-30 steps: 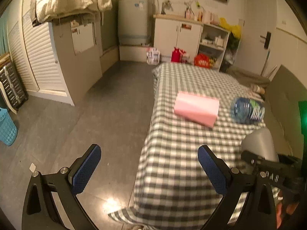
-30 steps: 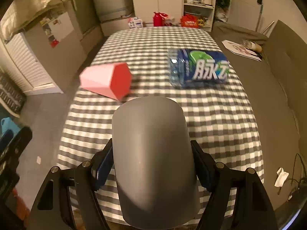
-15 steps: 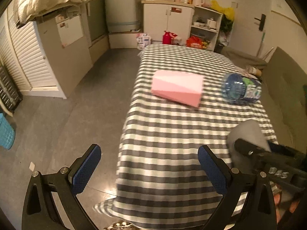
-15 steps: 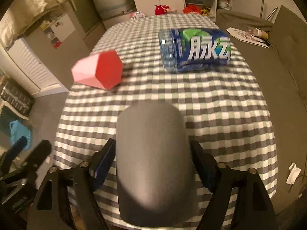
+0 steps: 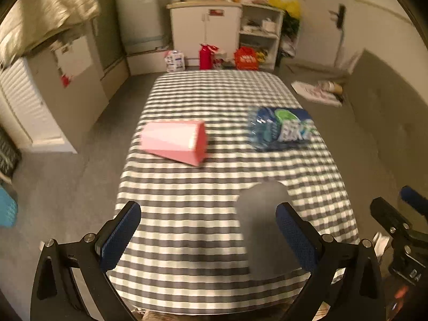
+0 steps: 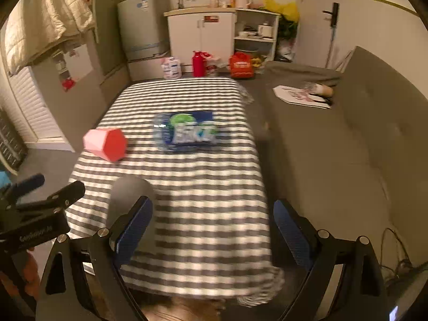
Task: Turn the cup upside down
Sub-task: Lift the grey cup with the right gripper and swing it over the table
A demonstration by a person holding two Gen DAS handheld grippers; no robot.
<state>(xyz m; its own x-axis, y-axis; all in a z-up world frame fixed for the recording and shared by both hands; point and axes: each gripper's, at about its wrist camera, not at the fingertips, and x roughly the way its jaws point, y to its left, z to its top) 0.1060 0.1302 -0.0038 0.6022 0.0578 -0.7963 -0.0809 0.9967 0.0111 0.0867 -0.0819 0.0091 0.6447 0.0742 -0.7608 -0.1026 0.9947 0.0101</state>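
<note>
Now both grippers stand with their blue-padded fingers spread wide and nothing between them. The right gripper (image 6: 212,227) holds nothing; the grey cup (image 6: 131,198) stands just outside its left finger (image 6: 135,228), whether touching the pad cannot be told. The left gripper (image 5: 207,234) is likewise empty-handed, the cup (image 5: 264,227) partly hidden behind its right finger (image 5: 295,236). The cup rests with its rounded closed end upward near the front edge of the checked table (image 5: 187,214). Farther toward the middle, a pink box (image 5: 174,141) lies on its side near the left edge, and a blue bottle pack (image 5: 281,131) near the right edge.
</note>
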